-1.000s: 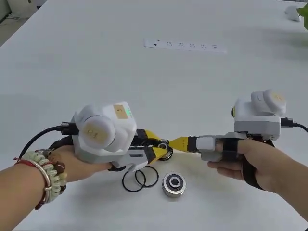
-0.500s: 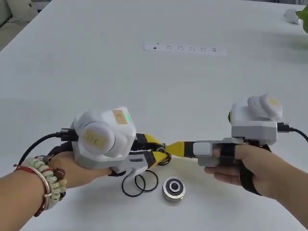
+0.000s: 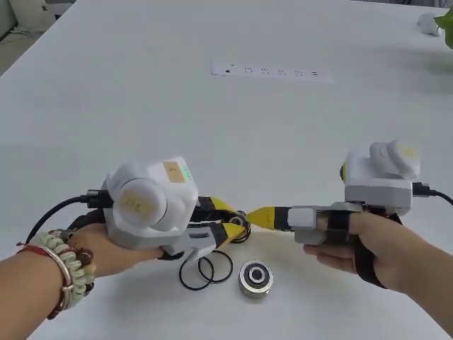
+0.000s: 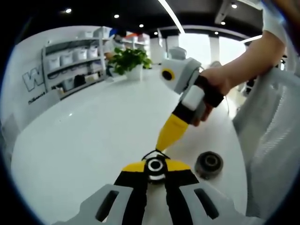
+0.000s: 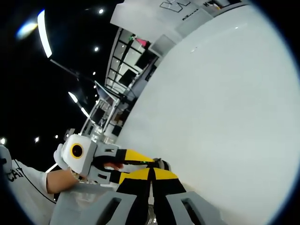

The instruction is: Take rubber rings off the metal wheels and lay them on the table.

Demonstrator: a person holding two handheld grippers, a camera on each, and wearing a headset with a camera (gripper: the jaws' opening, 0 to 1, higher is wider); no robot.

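Currently on the white table (image 3: 141, 92): 1 left gripper (image 3: 230, 225), held in the person's left hand (image 3: 106, 248), its yellow-tipped jaws closed tight on a small metal wheel (image 3: 238, 222) raised just above the tabletop. The left gripper view shows the same wheel (image 4: 154, 165) clamped between the 2 jaws. 1 right gripper (image 3: 249, 214), held in the right hand (image 3: 368, 241), comes in from the opposite side, its jaws pressed together to a point. That point meets the top of the wheel, where it pinches a black rubber ring (image 4: 153, 153) still seated on the wheel. In the right gripper view the right gripper (image 5: 151, 171) shows no gap between its jaws, and the wheel (image 5: 162, 164) sits just past the tips. 2 loose rings (image 3: 205, 270) lie flat on the table below the left gripper, overlapping each other. 1 other wheel (image 3: 255, 277) lies just beside them, apart from both grippers. 1 power strip (image 3: 272, 69) lies well beyond, at the far side. 1 potted plant (image 4: 129, 58) stands at the table's far edge. 1 beaded bracelet (image 3: 67, 262) is on the left wrist.
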